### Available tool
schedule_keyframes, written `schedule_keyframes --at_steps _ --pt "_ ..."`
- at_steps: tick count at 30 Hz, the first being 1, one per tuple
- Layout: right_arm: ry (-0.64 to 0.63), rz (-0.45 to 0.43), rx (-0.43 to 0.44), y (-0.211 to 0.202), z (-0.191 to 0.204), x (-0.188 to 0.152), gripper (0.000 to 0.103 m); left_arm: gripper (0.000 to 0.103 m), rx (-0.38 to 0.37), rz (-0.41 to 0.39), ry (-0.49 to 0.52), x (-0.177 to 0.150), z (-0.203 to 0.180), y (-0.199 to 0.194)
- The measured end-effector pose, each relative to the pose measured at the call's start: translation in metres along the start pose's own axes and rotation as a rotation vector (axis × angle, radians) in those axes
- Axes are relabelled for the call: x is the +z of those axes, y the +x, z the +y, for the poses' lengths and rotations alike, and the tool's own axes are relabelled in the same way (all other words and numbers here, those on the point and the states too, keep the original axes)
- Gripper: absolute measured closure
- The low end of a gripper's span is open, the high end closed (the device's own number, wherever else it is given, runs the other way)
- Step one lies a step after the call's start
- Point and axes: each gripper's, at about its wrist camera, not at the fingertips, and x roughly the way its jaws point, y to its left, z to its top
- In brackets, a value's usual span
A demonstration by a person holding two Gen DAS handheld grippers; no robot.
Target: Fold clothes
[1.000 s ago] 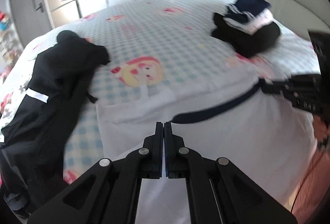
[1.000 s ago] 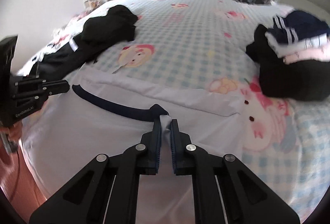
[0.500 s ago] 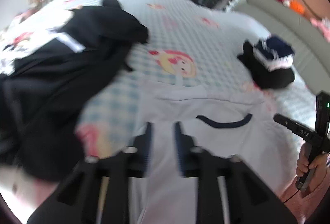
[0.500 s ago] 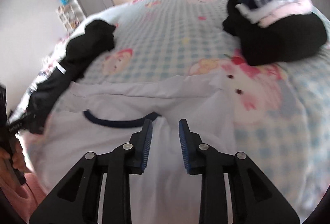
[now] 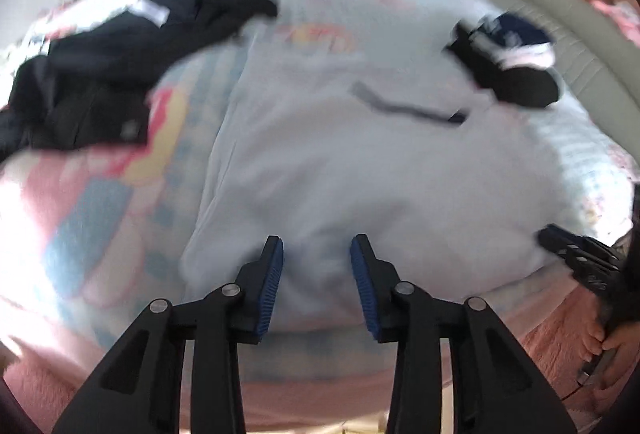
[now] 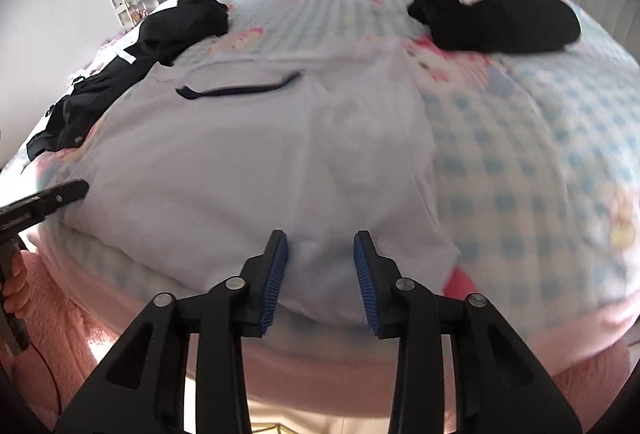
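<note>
Blue-padded fingers [image 5: 273, 288] of the left gripper [image 5: 316, 254] stand spread over the near hem of a white shirt [image 5: 360, 162], nothing pinched between them; its jaws have just been closing a little after springing apart, and the pads look clear of the cloth, though blur makes contact hard to judge. The right gripper [image 6: 321, 252] matches it, fingers [image 6: 276, 280] parted above the same hem with only flat fabric showing in the gap, having opened within the last second. The shirt [image 6: 248, 162] lies spread face-up along the near edge of the bed [image 6: 520, 138], its dark navy collar band [image 6: 240, 89] toward the middle of the bed and its hem just short of the edge. In the right wrist view the left gripper [image 6: 44, 200] pokes in over the shirt's left side, a hand [image 6: 14, 290] below it; in the left wrist view the right gripper [image 5: 576, 254] sits at the shirt's right side above a hand [image 5: 612, 346]. A loose black garment [image 6: 132, 46] with a white label sprawls along the bed's left edge, touching or nearly touching the shirt's shoulder. A stack [image 6: 492, 6] of folded clothes, black beneath pink, white and navy, rests toward the far right corner, apart from the shirt. A pink fleece cover [image 6: 80, 318] hangs down the near side of the bed.
</note>
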Motion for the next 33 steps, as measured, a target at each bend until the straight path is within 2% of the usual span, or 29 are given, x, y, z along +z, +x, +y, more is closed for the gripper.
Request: schedule_keyframes --at_steps 1,2,4,6,9,11,14,16,18,19,20,22,26,29,32,33 --pt "0.026 0.003 0.005 -0.003 -0.009 -0.004 0.069 0.066 0.004 0.006 -0.024 -0.001 0.009 -0.003" --pt "0.048 0.007 0.001 -0.006 -0.018 -0.008 0.069 0.072 0.027 0.009 -0.025 -0.001 0.013 -0.005" --pt "0.072 0.02 -0.058 -0.011 -0.032 -0.013 0.071 0.081 0.066 0.016 -0.02 -0.003 0.02 -0.007" --pt "0.106 0.028 -0.075 -0.015 -0.045 -0.016 0.069 0.081 0.045 -0.009 -0.051 -0.005 0.021 -0.015" --pt "0.14 -0.002 -0.043 -0.027 -0.048 -0.016 0.069 0.081 0.012 -0.07 0.017 -0.008 -0.003 -0.026" --pt "0.078 -0.023 -0.051 -0.031 -0.034 -0.014 0.069 0.079 -0.038 -0.066 0.047 -0.009 -0.02 -0.024" --pt "0.019 0.022 -0.046 -0.02 -0.02 -0.018 0.069 0.078 -0.008 -0.027 0.08 -0.013 -0.035 -0.011" --pt "0.02 0.048 -0.086 -0.016 -0.024 -0.024 0.069 0.076 0.035 -0.01 0.065 -0.016 -0.03 -0.009" --pt "0.023 0.064 -0.13 -0.014 -0.031 -0.03 0.069 0.078 0.077 0.011 0.021 -0.018 -0.012 -0.008" --pt "0.028 0.071 -0.154 -0.014 -0.036 -0.033 0.069 0.086 0.085 0.021 0.005 -0.019 -0.004 -0.007" --pt "0.045 0.073 -0.172 -0.015 -0.043 -0.035 0.069 0.088 0.076 0.026 -0.02 -0.02 0.005 -0.009" --pt "0.108 0.067 -0.147 -0.02 -0.059 -0.036 0.069 0.088 0.089 0.006 -0.074 -0.022 0.018 -0.019" --pt "0.142 0.003 -0.128 -0.033 -0.06 -0.03 0.069 0.088 0.014 -0.043 -0.162 -0.027 0.031 -0.033" --pt "0.168 -0.05 -0.083 -0.039 -0.055 -0.026 0.068 0.088 0.037 -0.065 -0.2 -0.03 0.033 -0.033" --pt "0.181 -0.063 -0.097 -0.039 -0.055 -0.024 0.067 0.086 0.133 -0.118 -0.282 -0.033 0.048 -0.043" --pt "0.181 -0.056 -0.088 -0.038 -0.055 -0.025 0.067 0.086 0.101 -0.115 -0.302 -0.034 0.054 -0.044"
